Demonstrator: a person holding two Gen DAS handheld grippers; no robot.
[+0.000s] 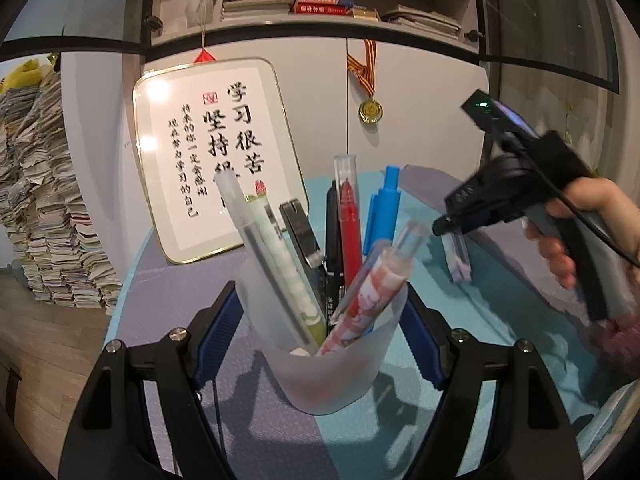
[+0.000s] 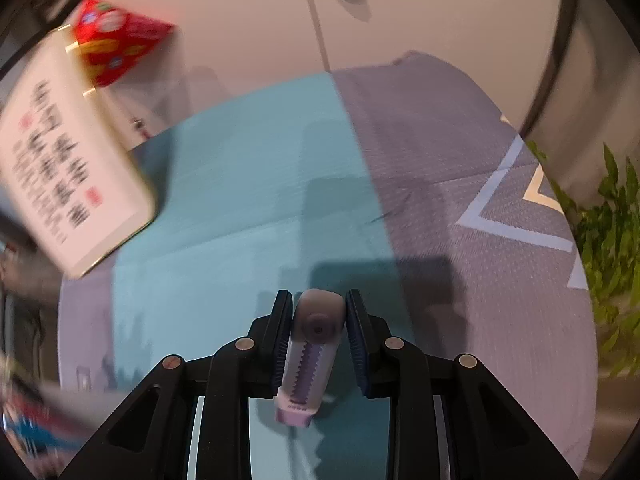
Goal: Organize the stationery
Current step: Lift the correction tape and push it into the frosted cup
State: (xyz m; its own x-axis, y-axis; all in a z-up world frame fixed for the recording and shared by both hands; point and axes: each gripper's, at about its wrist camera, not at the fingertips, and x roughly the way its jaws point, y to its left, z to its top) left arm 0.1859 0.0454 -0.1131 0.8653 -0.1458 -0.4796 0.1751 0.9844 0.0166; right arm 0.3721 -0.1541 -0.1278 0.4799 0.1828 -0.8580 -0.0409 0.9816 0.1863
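Left gripper point(image 1: 320, 320) is sitting at lower centre of its own view, its blue-padded jaws bracketing the frosted plastic cup point(image 1: 326, 364) on both sides; pads are lying against the cup wall, so it is pinching the cup. Right gripper point(image 2: 318, 328) is sitting at lower centre of the right wrist view, jaws drawn in close and clamping a small lilac correction-tape case point(image 2: 310, 364) with a rounded cap and a sawtooth window; the case is hanging downward between the pads. From the left wrist view that same gripper is showing at right of frame, blurred, in the person's hand point(image 1: 588, 232). The cup is holding upright pens: a red marker point(image 1: 349, 216) with clear cap, a blue pen point(image 1: 382, 208), a black marker point(image 1: 333, 256), a pale green patterned pen point(image 1: 288, 264), a red-and-white patterned pen point(image 1: 366, 300). The table mat point(image 2: 248, 184) is textured, in teal and grey-purple panels, its curved edge running along the right of the right wrist view beside green leaves point(image 2: 608, 216). Open mat is lying ahead of the right gripper. A gold-rimmed calligraphy board point(image 1: 216, 156) is leaning at upper left behind the cup, and a medal point(image 1: 370, 110) is hanging on the wall.
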